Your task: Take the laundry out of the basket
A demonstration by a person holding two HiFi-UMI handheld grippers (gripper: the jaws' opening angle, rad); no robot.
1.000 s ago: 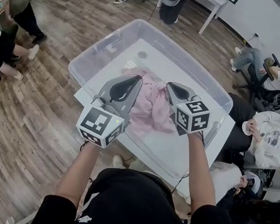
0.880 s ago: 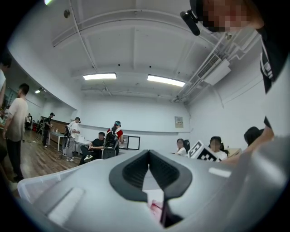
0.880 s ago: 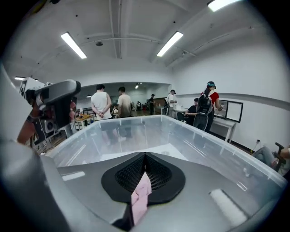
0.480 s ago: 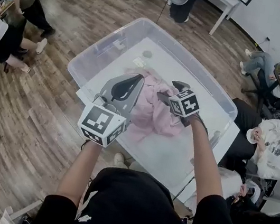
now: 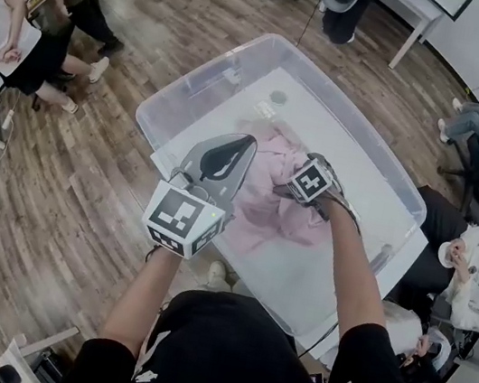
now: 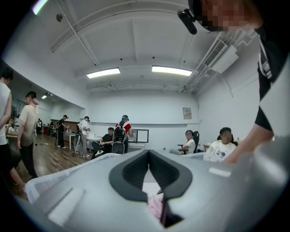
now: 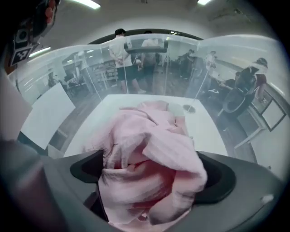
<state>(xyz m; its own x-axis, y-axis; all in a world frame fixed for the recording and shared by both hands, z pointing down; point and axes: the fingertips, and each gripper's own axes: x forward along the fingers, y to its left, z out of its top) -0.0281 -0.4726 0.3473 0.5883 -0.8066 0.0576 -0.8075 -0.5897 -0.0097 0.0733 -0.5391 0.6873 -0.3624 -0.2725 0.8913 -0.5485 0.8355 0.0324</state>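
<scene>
Arms in black sleeves reach forward from the person, each with one tool. Nearest the camera, the left hand-held gripper (image 5: 249, 140) hangs high above the near-left rim of the bin. Its jaws are pressed together at the tips with nothing between them, so it is clenched and empty. In its own view only a small strip of pink shows low under the jaws, which means the laundry lies below it and a little to its right. The right hand-held gripper (image 7: 152, 176) is lower and is down inside the bin. Its jaws are opening now, wide apart, and the crumpled pale pink cloth garment (image 7: 149, 136) bulges up between them and fills the gap. The pads do not seem to squeeze it, so I judge that this tool is released and not yet grasping. The garment lies on the bottom of the large clear plastic storage bin (image 5: 185, 85), about in the middle. From the right jaws the heap runs forward, away from the tool toward the far wall of the bin, so its long axis lies nearly along the line in which the jaws point. The right hand is clearly the nearer one to take it out. Farther off are the brown wooden floor (image 5: 81, 204) and several people around the room.
</scene>
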